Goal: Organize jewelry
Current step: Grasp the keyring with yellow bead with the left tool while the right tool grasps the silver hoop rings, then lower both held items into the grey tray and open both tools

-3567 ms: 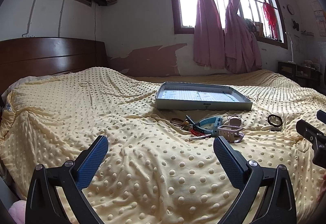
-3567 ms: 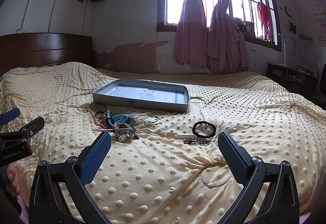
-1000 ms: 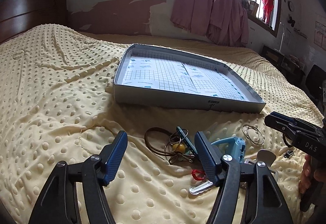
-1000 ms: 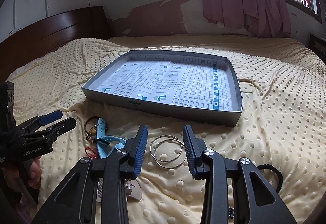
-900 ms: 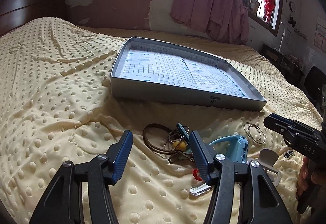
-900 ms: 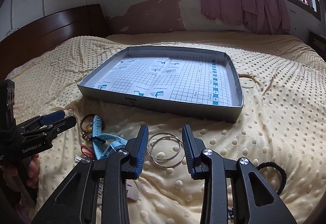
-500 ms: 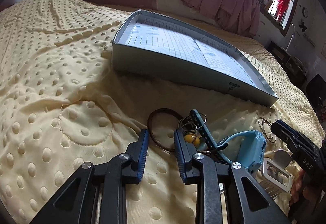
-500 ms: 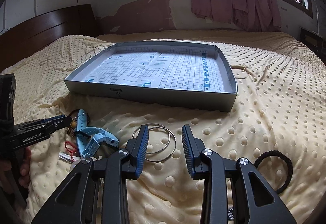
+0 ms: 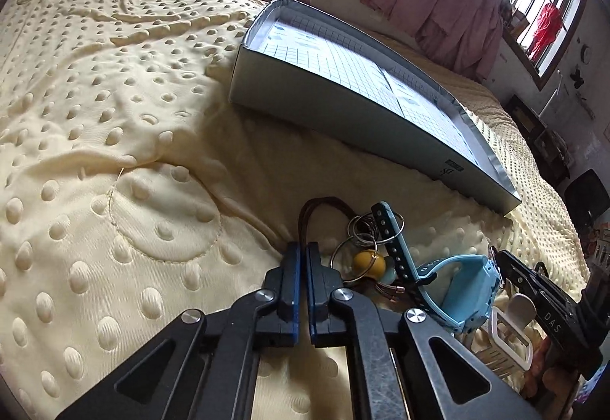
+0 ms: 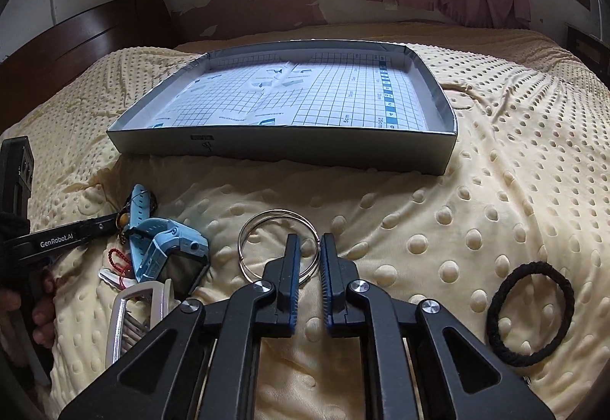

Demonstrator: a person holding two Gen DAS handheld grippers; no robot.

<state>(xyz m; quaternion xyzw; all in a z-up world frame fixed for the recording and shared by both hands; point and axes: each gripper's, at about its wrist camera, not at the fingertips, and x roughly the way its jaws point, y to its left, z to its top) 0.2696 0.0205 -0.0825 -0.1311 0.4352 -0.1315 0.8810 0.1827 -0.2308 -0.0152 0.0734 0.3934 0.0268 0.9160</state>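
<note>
Since the earlier frames, both tongs have been dropping from well above the bed to the pile in front of the tray (image 10: 286, 149), and their jaws have been going from wide to nearly together.

The left tongs (image 9: 303, 254) are closing to a thin slit on the near end of the brown cord (image 9: 324, 199). The cord's loop is running straight ahead from the tips towards the tray's near wall, so its long axis is lying along the jaws. The right tongs (image 10: 309, 240) are closing to a narrow gap with the near rim of the rings (image 10: 278, 212) passing between the pads. The rings are lying flat on the blanket (image 9: 114, 76), straight ahead and slightly left of the tips. Each piece is sitting before the tray's near wall, the cord towards its left end and the rings nearer its middle. The tray is holding nothing yet. The lift therefore looks like going up and forward over that wall.

The left view is showing the cord crowded by key rings and the blue watch (image 9: 465, 282), just to its right, which may be snagging. The right view is hiding the cord behind the watch, yet it alone is showing the rings whole and a black hair tie (image 10: 533, 265) lying well apart towards the bed's right side.
</note>
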